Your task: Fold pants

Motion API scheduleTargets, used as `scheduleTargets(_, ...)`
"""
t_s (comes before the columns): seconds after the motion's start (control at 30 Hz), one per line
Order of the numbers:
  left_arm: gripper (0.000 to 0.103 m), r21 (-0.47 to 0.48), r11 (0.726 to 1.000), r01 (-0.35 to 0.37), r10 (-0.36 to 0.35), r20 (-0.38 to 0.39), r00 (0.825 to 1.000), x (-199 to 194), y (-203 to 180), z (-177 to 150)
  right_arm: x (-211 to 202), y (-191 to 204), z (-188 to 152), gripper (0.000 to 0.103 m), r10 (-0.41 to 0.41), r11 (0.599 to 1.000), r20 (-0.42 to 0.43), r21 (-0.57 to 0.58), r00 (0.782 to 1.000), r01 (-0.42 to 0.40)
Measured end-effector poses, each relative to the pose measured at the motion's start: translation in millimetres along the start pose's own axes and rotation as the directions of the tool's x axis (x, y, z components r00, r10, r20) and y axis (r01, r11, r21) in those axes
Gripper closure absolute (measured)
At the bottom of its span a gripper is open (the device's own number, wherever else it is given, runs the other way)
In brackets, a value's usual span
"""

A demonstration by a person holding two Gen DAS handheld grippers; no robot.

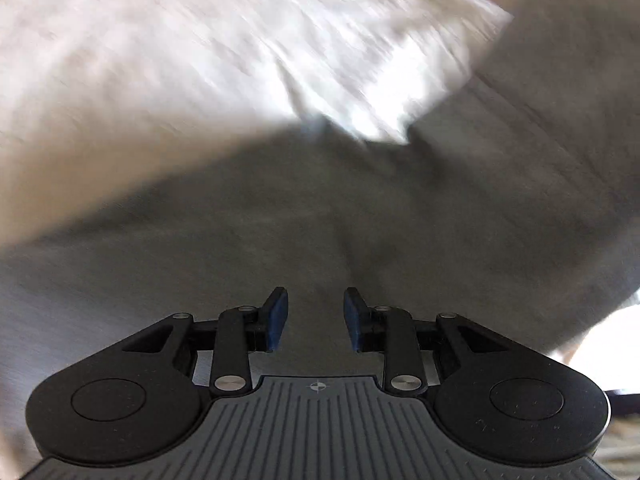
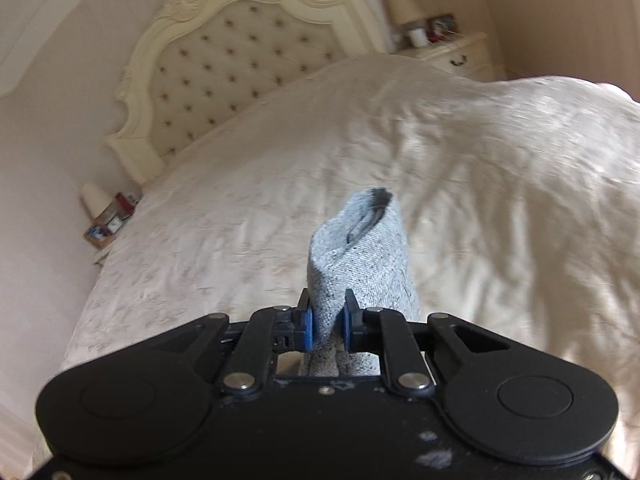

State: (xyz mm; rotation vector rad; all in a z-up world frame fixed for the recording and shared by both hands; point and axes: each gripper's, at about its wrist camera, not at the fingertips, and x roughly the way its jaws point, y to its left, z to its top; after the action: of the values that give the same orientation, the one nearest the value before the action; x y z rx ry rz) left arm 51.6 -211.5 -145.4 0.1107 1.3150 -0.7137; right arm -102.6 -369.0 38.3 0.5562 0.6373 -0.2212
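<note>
While one bunched fold of light grey pants (image 2: 362,264) stands pinched between the blue pads of the right gripper (image 2: 328,326), the rest of the garment (image 1: 320,220) lies spread beneath the left gripper (image 1: 316,318), whose two fingers stand narrowly apart with nothing between them. Under both lies one cream bedspread (image 2: 480,168). Far off rise one tufted headboard (image 2: 240,64), two nightstands, left (image 2: 106,236) and right (image 2: 456,54), and two lamps (image 2: 404,6)
</note>
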Motion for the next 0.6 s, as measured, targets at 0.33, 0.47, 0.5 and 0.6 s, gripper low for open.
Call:
scheduleTargets(0.33,0.074,0.26,0.96,0.1,-0.063,-0.147,0.987,19.9,-60.1,-74.5,8.4,-47.1,-17.8,0.088,-0.203,0.973,-0.004,0.115,0.979,0.202)
scheduleTargets(0.47,0.074,0.322,0.943,0.085,-0.052,-0.11,0.993,2.4,-63.0,-90.5,2.5,-88.2,-18.8,0.088,-0.251,0.955,-0.022,0.156,0.968,0.251)
scheduleTargets(0.5,0.074,0.327,0.943,0.069,-0.046,-0.079,0.996,-6.7,-61.3,-91.1,0.9,-96.7,-19.2,0.088,-0.252,0.954,-0.028,0.161,0.967,0.253)
scheduleTargets(0.6,0.074,0.283,0.959,-0.006,-0.002,0.026,1.0,-29.6,-49.6,-87.2,-4.8,-113.5,-21.6,0.088,-0.237,0.956,-0.04,0.17,0.971,0.24)
